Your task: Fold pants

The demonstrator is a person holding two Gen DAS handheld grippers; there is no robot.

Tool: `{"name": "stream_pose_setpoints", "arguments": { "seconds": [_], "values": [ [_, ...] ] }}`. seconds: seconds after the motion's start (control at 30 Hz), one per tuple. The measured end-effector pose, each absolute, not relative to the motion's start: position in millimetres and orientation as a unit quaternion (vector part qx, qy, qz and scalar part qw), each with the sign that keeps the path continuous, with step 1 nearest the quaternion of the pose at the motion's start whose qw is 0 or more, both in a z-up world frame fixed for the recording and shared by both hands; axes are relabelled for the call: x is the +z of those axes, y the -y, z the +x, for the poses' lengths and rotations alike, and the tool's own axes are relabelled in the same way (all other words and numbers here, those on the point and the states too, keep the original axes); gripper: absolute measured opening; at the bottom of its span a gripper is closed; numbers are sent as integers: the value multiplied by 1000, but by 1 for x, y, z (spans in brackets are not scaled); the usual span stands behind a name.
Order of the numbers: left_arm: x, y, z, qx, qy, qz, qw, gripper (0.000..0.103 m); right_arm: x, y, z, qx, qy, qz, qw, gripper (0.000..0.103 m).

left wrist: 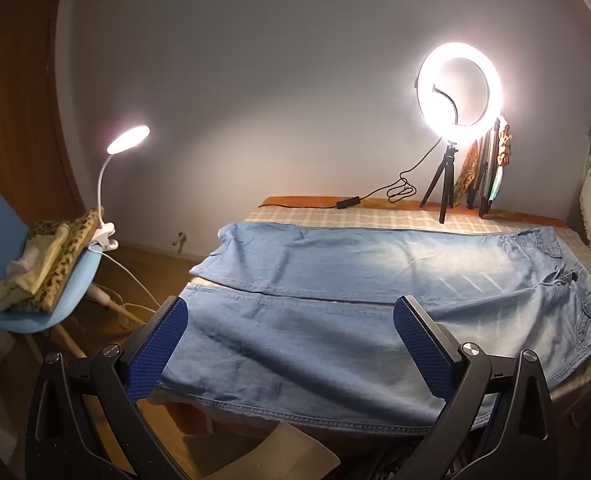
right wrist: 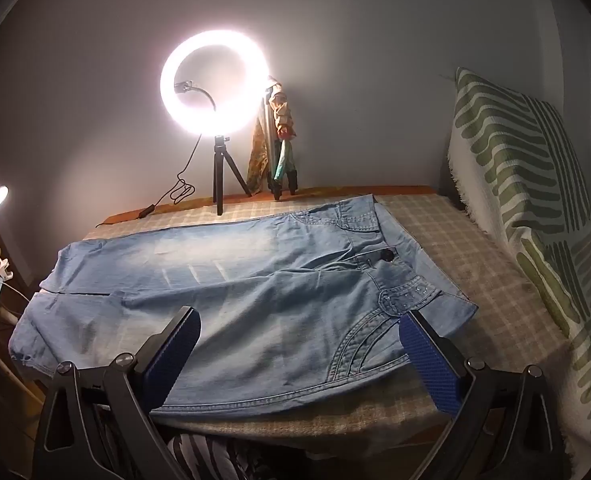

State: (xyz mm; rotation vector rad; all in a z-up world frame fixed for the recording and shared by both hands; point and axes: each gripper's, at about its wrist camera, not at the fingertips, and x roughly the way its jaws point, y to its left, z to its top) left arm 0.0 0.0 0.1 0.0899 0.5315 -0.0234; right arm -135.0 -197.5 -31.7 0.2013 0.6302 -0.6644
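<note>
Light blue denim pants (left wrist: 335, 312) lie flat across the checked table cloth (left wrist: 355, 216), both legs side by side, waist to the right and leg ends to the left. In the right wrist view the pants (right wrist: 255, 292) show the waistband button and stitched pocket. My left gripper (left wrist: 291, 344) is open and empty, hovering over the near leg close to the table's front edge. My right gripper (right wrist: 299, 344) is open and empty, hovering over the near hip and pocket.
A lit ring light on a tripod (left wrist: 459, 88) stands at the table's back, with its cable and a second tripod beside it. A blue chair (left wrist: 35, 280) with folded clothes and a clip lamp (left wrist: 129, 138) stands left. A green-patterned cushion (right wrist: 527, 200) leans at right.
</note>
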Motion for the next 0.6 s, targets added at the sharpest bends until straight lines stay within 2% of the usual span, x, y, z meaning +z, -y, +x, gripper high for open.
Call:
{"name": "stream_pose_setpoints", "arguments": {
  "seconds": [0.6],
  "values": [
    [3, 6, 2, -17, -250, 43, 967, 102, -32, 206, -142, -327, -297, 96, 892, 101]
  ]
}}
